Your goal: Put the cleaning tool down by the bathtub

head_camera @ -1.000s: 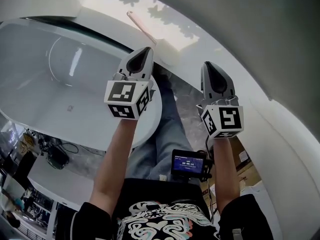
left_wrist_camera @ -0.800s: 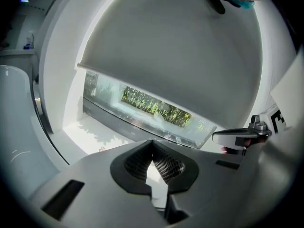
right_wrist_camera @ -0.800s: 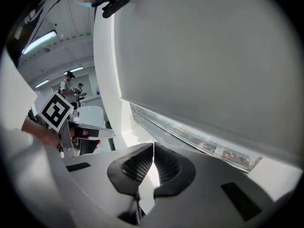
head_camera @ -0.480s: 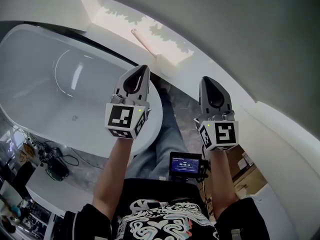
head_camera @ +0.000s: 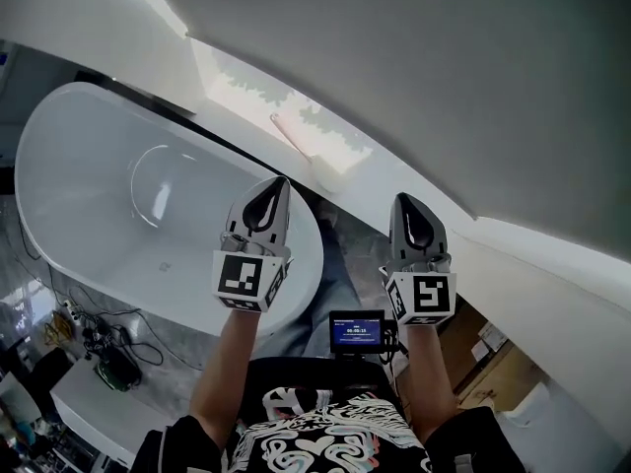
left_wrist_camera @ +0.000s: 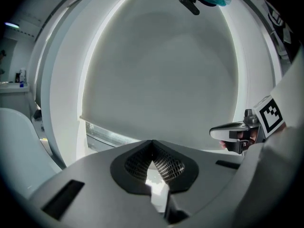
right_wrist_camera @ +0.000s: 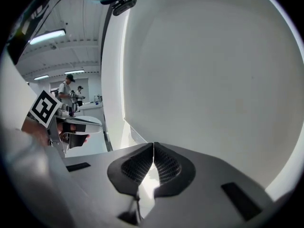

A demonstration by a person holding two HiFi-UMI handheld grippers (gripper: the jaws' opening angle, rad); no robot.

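Clenched, empty tools up by the tub, cleaner down on the ledge.
Holds left tool (head_camera: 276,185) and right tool (head_camera: 404,203) side by side, jaws pressed together on nothing; shows cleaner (head_camera: 296,138) lying on sunlit ledge (head_camera: 246,92) just behind bathtub (head_camera: 59,116), well apart from both.

Left gripper (head_camera: 278,181), right gripper (head_camera: 403,198), white bathtub (head_camera: 87,210), cleaning tool (head_camera: 294,137) beyond

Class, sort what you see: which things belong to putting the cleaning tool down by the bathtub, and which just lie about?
Job: cleaning tool, bathtub, left gripper, right gripper.
Lying about: cables, box.
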